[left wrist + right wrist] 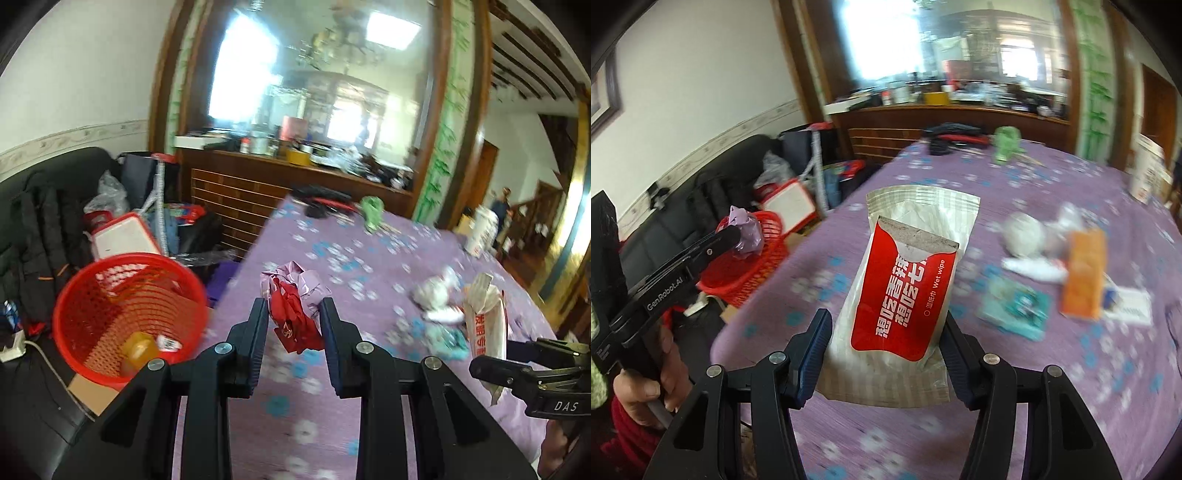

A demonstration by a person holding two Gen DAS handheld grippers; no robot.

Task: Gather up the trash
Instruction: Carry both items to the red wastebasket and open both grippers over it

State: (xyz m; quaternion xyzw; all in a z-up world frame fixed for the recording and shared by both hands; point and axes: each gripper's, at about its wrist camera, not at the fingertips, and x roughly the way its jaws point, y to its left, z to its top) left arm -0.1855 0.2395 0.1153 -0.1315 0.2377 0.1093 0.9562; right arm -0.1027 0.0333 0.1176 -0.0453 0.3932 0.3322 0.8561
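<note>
Left gripper [293, 325] clamped on crumpled wrapper [295, 306], centre frame. Right gripper [886, 343] clamped on wipe packet [905, 295], centre frame. Red basket [125, 317] at lower left, beside table [332, 406].

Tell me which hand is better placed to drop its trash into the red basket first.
Left. The left gripper, holding the crumpled wrapper, sits right beside the red basket; the right gripper with the wet wipe packet is farther over the table.
</note>
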